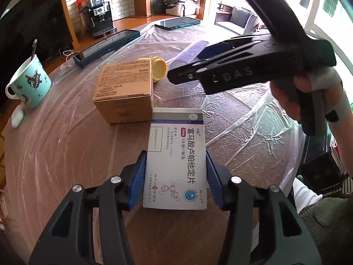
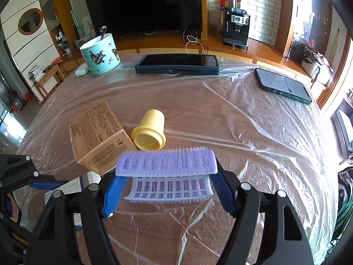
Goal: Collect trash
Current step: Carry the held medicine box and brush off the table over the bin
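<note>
Left gripper pinching one medicine box; right gripper clamping one purple brush; one cardboard box, one yellow cap beyond.

Counting what sits on my surface right now: two boxes, one brown cardboard box and one white medicine box, plus one yellow cup-shaped cap lying on its side and one purple spiked plastic piece. Farther back I count two flat screens, one tablet in a dark case and one phone, then one patterned mug with one spoon in it and one small white earbud case beside it. And two grippers of mine, the left gripper and the right gripper, one clear plastic sheet under everything.
</note>
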`<state>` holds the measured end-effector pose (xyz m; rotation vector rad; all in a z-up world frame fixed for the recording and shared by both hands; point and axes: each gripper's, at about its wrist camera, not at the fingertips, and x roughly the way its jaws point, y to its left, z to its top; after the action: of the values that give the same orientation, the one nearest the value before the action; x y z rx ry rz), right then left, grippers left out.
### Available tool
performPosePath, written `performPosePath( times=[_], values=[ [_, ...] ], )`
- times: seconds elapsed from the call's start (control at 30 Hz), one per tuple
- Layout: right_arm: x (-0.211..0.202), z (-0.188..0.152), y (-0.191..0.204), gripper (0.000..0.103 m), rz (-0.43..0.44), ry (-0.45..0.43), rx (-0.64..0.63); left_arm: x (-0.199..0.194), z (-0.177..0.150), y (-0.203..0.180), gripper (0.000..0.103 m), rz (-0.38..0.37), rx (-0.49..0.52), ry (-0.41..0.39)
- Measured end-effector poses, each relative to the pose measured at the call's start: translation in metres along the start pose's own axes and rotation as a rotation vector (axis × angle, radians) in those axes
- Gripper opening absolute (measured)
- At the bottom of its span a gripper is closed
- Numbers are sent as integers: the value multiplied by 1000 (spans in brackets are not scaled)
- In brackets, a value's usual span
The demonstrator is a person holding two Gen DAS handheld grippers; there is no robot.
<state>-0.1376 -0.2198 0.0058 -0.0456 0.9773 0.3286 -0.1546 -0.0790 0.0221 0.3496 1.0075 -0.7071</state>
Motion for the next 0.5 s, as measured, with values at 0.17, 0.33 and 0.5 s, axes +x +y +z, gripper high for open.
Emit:
performPosePath(
  times=[0.17, 0.33, 0.5],
  values=[
    [-4, -6, 1, 72, 6, 7, -8, -1, 0, -2, 52, 8, -12, -1],
    [-8, -14, 1, 72, 13, 11, -16, -4, -2, -2, 52, 28, -31, -1],
    [-18, -25, 1, 72, 23, 4, -20, -8, -5, 0, 52, 29, -68, -13]
  ],
)
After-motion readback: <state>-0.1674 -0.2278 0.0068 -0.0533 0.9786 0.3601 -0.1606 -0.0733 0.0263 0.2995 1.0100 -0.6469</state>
